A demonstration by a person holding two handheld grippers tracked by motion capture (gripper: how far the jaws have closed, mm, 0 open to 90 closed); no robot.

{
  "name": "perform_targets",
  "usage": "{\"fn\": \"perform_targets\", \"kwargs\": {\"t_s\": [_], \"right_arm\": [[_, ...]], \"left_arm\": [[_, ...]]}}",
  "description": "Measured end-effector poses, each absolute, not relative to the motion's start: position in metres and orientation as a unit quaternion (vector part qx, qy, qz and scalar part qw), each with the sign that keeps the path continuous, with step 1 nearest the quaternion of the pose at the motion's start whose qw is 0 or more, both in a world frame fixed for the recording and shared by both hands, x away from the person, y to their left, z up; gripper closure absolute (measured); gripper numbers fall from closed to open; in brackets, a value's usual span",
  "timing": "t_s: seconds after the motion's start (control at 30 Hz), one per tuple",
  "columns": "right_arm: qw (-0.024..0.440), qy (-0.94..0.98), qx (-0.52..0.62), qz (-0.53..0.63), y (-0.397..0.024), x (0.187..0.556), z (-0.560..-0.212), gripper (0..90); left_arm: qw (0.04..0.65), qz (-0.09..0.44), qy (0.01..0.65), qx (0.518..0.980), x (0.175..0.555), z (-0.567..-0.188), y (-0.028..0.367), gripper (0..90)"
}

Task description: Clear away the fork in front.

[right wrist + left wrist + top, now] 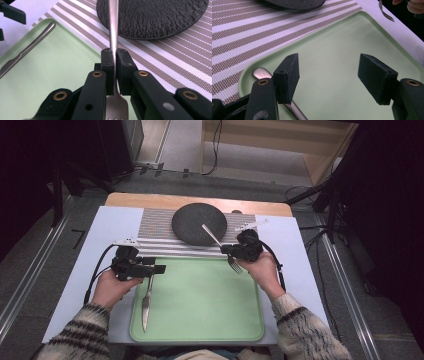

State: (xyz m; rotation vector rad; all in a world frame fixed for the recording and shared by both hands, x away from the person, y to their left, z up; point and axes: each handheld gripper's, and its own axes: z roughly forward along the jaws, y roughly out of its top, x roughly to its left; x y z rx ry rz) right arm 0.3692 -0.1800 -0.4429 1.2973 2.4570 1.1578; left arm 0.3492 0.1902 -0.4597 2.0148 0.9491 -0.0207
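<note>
Pale green tray (200,320), grey-and-white striped mat (155,232), dark charcoal plate (192,222), silver fork (220,242) and knife (146,302), black jaws.

The knife (294,110) blade is cut off below; the fork (117,110) tines leave the right gripper view.

The desk (200,199) has a wooden top, bare along its far edge. A pale sheet (105,227) covers most of it. On the sheet, toward the far side, lies a striped mat (155,237), and nearer, a green tray (200,295) whose far edge meets the mat's near edge. A dark round plate (192,220) rests on the mat. A knife (146,302) lies in the tray at its left side.
</note>
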Motion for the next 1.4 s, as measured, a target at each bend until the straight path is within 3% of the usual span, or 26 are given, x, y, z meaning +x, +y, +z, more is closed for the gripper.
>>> {"fn": "perform_targets", "kwargs": {"t_s": [0.77, 1.4], "right_arm": [[0.057, 0.819, 0.41, 0.398, -0.164, 0.354, -0.446, 83.3], [0.051, 0.821, 0.396, 0.408, -0.145, 0.344, -0.453, 83.3]], "left_arm": [[0.448, -0.004, 0.358, 0.819, 0.367, -0.441, 0.17, 33.9], [0.459, -0.005, 0.338, 0.822, 0.376, -0.436, 0.152, 27.5]]}}
